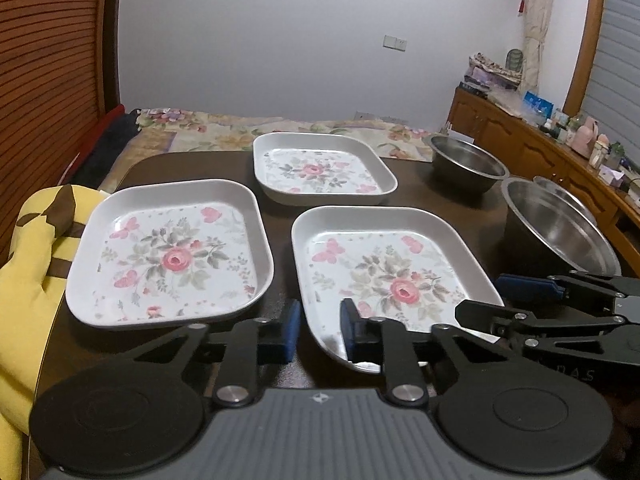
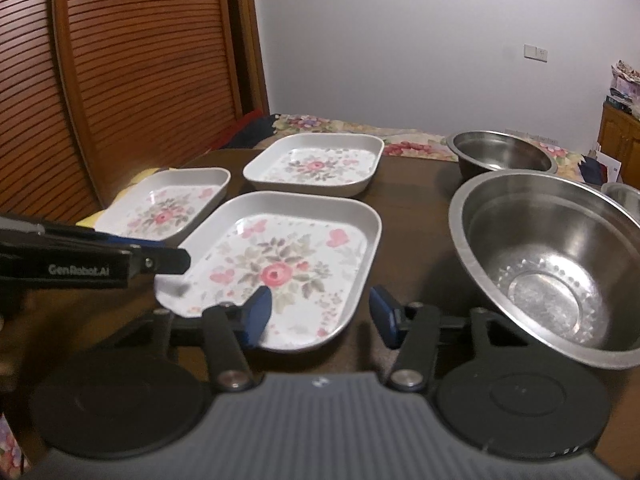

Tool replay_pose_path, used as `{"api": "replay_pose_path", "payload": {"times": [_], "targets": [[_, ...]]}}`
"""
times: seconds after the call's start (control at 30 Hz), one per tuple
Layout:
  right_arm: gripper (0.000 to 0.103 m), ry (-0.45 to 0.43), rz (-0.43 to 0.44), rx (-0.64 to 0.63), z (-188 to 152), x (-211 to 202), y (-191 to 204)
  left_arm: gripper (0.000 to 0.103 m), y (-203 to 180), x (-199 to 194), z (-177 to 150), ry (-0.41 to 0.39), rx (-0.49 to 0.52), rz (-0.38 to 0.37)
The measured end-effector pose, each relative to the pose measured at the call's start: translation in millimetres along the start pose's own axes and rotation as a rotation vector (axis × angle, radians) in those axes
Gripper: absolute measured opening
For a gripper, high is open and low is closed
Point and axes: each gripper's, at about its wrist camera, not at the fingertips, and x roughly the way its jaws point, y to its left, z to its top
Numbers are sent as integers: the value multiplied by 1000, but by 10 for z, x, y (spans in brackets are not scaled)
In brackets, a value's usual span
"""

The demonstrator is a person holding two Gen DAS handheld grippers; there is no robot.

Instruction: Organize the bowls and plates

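The left gripper (image 1: 320, 330) has its jaws apart by a moderate gap, at the near left edge of the near plate (image 1: 394, 276), and holds nothing. The right gripper (image 2: 320, 314) has wide jaws around the near right corner of the same plate, also holding nothing.

I think the risks are these. Both grippers are close to one plate, so they may hit each other. The plate has a thin rim and looks smooth, so it may slip or tilt when it is lifted from one corner. The large bowl (image 2: 560, 264) stands just beside the right gripper and could be pushed.

On the table (image 1: 440, 196) I count three flowered plates: near, left (image 1: 168, 256) and far (image 1: 320, 168). There are three metal bowls: large, far (image 2: 502, 152), and one (image 2: 624, 196) half hidden behind the large one.
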Motion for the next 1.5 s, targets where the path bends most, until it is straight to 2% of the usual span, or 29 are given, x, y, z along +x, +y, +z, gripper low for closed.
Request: {"api": "replay_pose_path", "payload": {"times": [0.3, 0.47, 0.6, 0.67, 1.13, 1.5], "targets": [[50, 23, 15, 60, 9, 123, -46, 17, -12, 83, 20, 10, 0, 15], [35, 27, 7, 95, -4, 160, -95, 10, 6, 90, 4, 7, -3, 23], [32, 22, 3, 102, -10, 173, -110, 10, 42, 106, -8, 14, -25, 6], [27, 16, -10, 89, -23, 173, -103, 10, 27, 109, -12, 15, -19, 9], [27, 9, 53, 138, -97, -8, -176, 11, -53, -205, -54, -14, 6, -7], [27, -45, 61, 117, -161, -422, -64, 11, -166, -631, -187, -67, 10, -11]]}}
